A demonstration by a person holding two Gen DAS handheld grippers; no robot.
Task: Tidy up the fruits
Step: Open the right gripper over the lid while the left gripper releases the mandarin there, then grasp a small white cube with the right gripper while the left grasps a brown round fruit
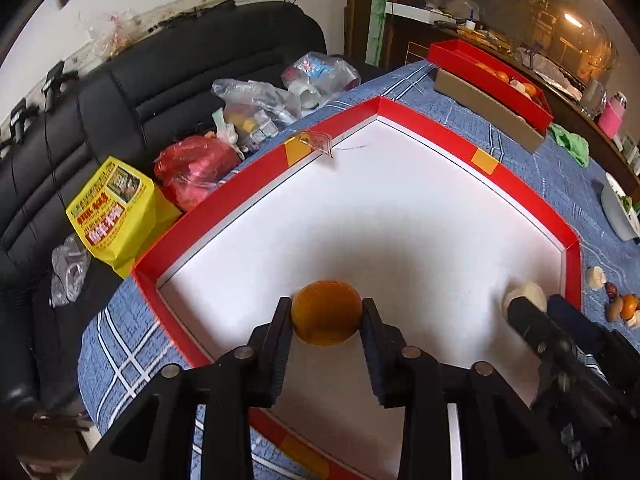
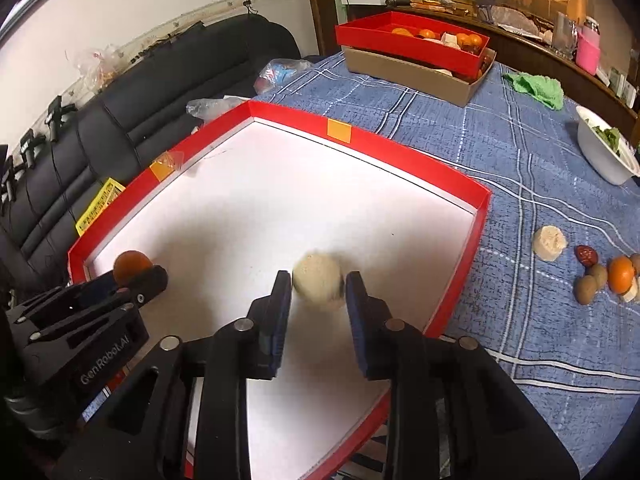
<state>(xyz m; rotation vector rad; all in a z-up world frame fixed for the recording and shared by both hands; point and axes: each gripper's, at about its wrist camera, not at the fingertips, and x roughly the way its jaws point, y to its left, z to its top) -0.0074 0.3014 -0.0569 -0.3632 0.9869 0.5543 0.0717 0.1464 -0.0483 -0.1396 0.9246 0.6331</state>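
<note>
Placing step: left gripper (image 1: 326,312) grasping orange (image 1: 326,312), right gripper (image 2: 318,286) grasping pale fruit (image 2: 318,286), both hovering low-centre over red tray (image 2: 400,152). Next, judging: lowering, releasing gently.

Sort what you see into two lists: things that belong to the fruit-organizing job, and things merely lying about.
Belongs to the job:
left gripper on the orange
right gripper on the pale round fruit
red tray
loose fruits on the cloth
far red box of fruit

Lying about:
green rag
white bowl
yellow bag
pink cup
</note>
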